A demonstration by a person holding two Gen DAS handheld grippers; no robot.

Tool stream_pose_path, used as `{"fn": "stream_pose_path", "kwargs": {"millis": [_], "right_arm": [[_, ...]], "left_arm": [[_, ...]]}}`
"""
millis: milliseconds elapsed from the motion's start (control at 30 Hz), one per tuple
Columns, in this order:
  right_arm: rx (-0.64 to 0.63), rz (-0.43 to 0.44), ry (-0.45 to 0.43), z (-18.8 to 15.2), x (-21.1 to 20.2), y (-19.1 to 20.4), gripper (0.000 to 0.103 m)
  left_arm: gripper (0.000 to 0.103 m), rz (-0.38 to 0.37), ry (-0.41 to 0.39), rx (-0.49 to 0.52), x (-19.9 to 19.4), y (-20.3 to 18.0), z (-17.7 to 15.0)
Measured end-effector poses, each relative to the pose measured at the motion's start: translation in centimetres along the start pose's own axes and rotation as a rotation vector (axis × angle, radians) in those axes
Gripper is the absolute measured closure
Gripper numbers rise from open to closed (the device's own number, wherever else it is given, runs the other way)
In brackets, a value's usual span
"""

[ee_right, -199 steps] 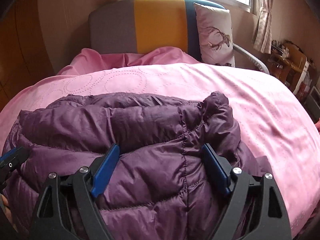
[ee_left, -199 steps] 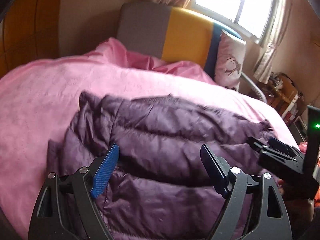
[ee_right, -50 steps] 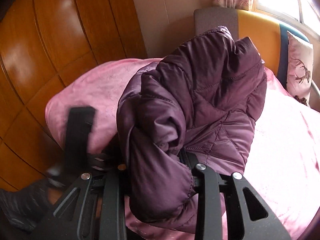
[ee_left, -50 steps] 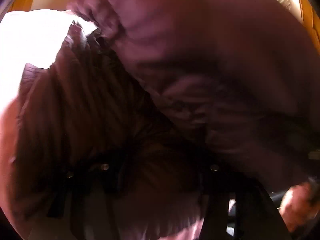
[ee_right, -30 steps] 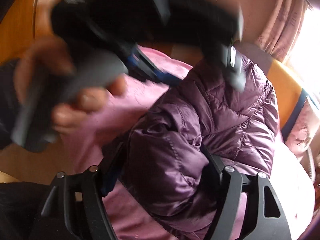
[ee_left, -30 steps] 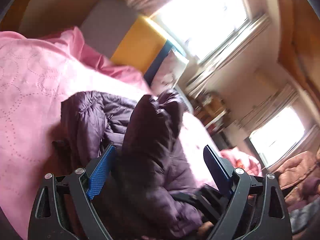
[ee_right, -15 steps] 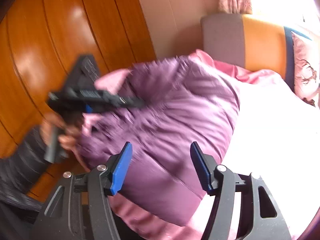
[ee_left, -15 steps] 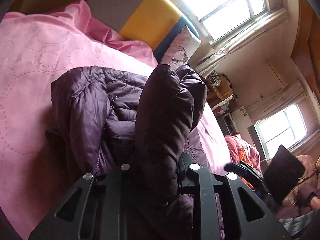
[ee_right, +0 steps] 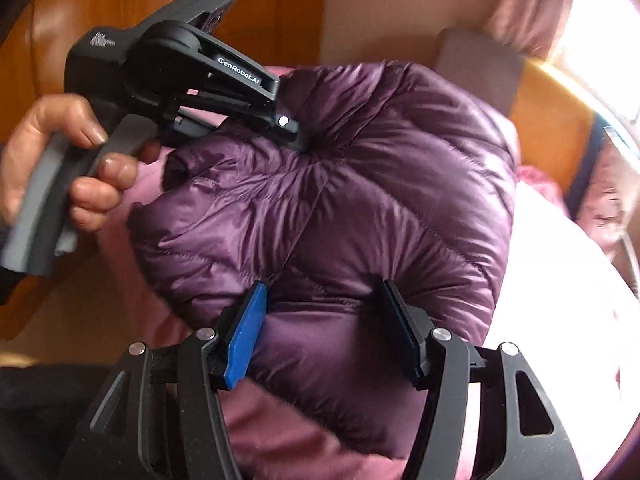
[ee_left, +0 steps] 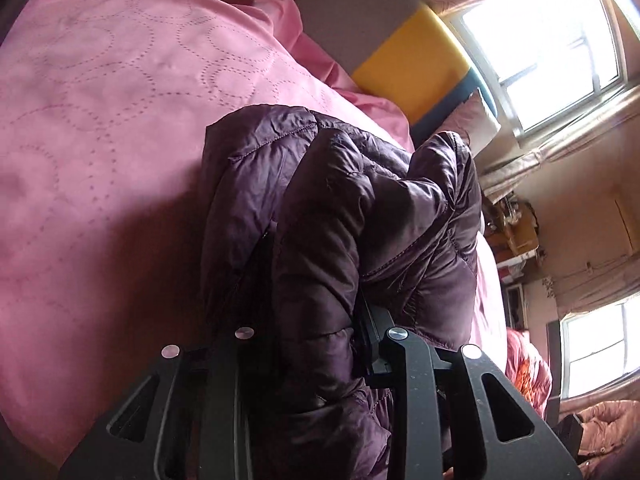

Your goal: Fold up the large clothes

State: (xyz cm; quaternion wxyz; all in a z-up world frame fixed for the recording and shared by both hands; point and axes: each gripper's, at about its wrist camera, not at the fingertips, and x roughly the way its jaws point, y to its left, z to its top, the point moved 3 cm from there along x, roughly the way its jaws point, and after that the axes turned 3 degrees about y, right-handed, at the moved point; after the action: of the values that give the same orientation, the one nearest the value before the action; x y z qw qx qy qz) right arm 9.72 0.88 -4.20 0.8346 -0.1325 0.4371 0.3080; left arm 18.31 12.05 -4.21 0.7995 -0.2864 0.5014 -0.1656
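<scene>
A dark purple puffer jacket (ee_left: 360, 216) is bunched up over the pink bedspread (ee_left: 100, 140). My left gripper (ee_left: 316, 312) is shut on a thick fold of the jacket, which bulges up between its jaws. In the right wrist view the same jacket (ee_right: 360, 200) hangs as a rounded bundle, pinched at its upper left by the left gripper (ee_right: 296, 136) in the person's hand. My right gripper (ee_right: 324, 320) is open, its blue pads on either side of the jacket's lower edge, gripping nothing.
A grey, yellow and blue headboard (ee_left: 404, 52) and a pillow (ee_left: 480, 120) stand at the bed's far end under a bright window (ee_left: 540, 40). A wooden wardrobe wall (ee_right: 100, 8) is at the left. Cluttered shelves (ee_left: 516, 240) lie beyond the bed.
My left gripper stays shut on the jacket fold and has tilted further. My right gripper, open since half a second ago, has moved closer under the hanging bundle.
</scene>
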Motion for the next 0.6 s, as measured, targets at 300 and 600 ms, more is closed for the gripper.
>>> {"fn": "stream_pose_path", "kwargs": {"millis": [300, 600], "right_arm": [[0.317, 0.020, -0.207, 8.7, -3.7, -10.1, 0.029], [0.366, -0.095, 0.103, 15.1, 7.6, -12.9, 0.033]], "left_arm": [[0.045, 0.164, -0.093, 0.145, -1.6, -1.4, -0.6], [0.043, 0.183, -0.104, 0.198, -1.0, -1.2, -0.9]]}}
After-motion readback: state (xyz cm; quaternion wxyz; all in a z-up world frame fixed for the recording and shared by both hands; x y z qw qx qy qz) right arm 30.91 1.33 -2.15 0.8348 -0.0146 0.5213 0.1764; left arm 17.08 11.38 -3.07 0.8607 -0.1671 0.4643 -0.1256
